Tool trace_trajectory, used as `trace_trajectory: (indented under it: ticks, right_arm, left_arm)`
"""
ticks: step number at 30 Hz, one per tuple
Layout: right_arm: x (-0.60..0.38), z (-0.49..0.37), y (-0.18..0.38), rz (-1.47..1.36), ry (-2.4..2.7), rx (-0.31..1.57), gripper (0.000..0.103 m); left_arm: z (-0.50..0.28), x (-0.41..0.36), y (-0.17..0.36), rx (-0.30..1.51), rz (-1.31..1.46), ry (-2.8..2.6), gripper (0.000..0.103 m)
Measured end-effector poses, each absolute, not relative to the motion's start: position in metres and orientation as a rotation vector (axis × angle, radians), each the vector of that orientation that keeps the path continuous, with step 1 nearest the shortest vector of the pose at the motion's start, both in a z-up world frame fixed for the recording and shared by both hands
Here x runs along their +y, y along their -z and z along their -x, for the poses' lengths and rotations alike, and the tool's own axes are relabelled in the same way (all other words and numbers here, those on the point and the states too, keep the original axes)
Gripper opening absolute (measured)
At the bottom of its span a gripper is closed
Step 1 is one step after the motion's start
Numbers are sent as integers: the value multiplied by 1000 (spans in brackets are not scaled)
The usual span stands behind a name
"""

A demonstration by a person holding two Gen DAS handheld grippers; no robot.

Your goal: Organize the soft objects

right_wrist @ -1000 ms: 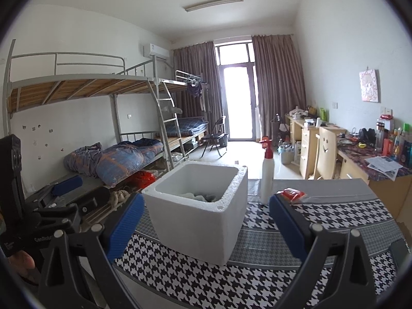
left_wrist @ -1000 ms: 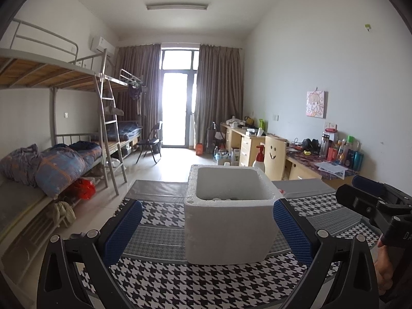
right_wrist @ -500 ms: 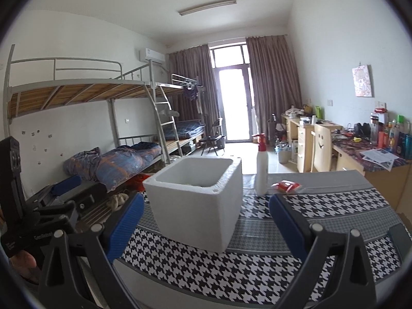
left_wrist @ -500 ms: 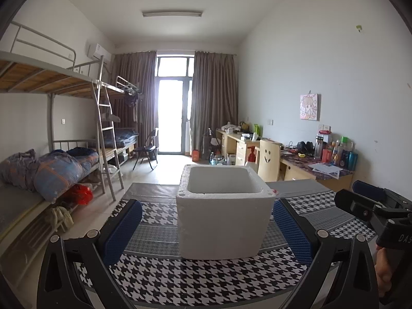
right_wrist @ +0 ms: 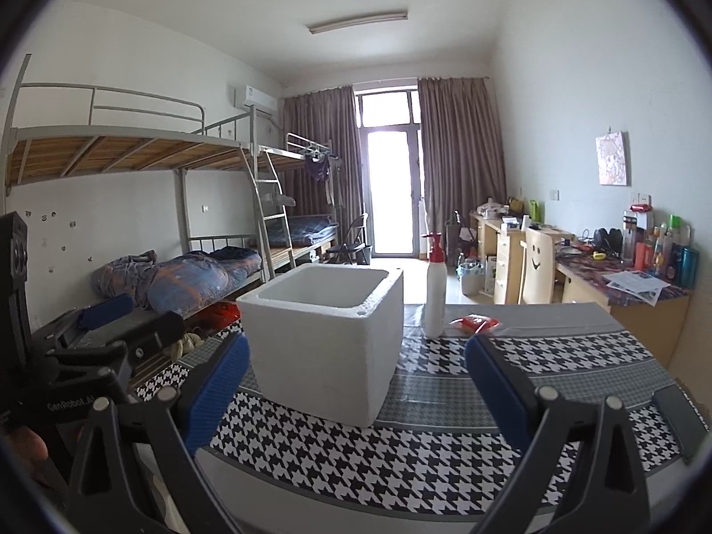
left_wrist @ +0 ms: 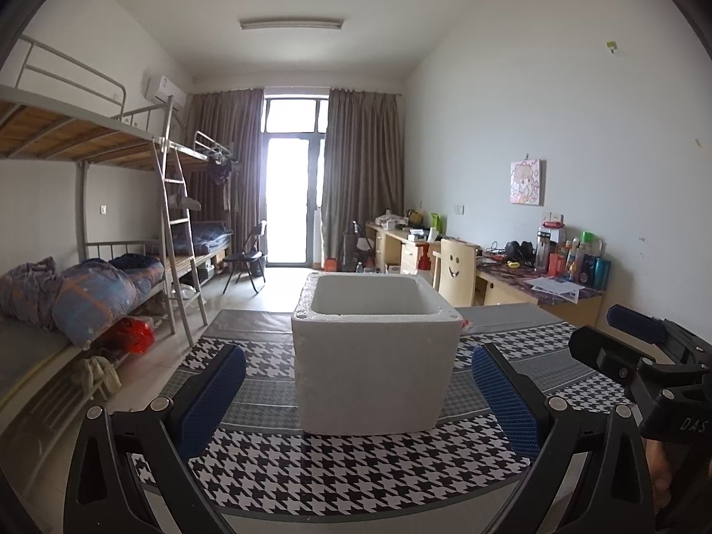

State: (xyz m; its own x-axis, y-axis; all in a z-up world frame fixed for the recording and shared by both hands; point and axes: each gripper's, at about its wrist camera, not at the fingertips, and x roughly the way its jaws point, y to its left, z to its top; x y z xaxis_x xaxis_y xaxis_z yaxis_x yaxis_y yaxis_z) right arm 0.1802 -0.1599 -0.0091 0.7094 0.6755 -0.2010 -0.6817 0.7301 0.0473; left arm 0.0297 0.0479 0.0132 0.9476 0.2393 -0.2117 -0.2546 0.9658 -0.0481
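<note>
A white foam box [left_wrist: 376, 356] [right_wrist: 322, 342] stands on the houndstooth tablecloth [left_wrist: 356, 471] [right_wrist: 445, 458]; its inside is hidden from this low angle. My left gripper [left_wrist: 358, 396] is open, level with the box's front wall and short of it, nothing between its blue pads [left_wrist: 209, 396]. My right gripper [right_wrist: 356, 382] is also open and empty, to the right of the box's near corner. The right gripper appears at the right edge of the left wrist view, the left gripper at the left edge of the right wrist view.
A white spray bottle with a red top [right_wrist: 435, 287] and a small red packet [right_wrist: 474, 322] sit behind the box on the right. Bunk beds [right_wrist: 178, 204] line the left wall, desks [right_wrist: 623, 285] the right.
Both grippers have dropped lower and pulled back slightly, so the objects inside the box are no longer visible. Both stay open.
</note>
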Motion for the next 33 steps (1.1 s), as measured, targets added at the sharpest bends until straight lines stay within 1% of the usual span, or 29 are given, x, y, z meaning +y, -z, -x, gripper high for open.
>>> trace_trajectory:
  ticks: [33]
  right_arm:
    - [-174, -162, 32, 31, -743, 197, 99]
  left_arm:
    - [-10, 42, 7, 198, 76, -245, 102]
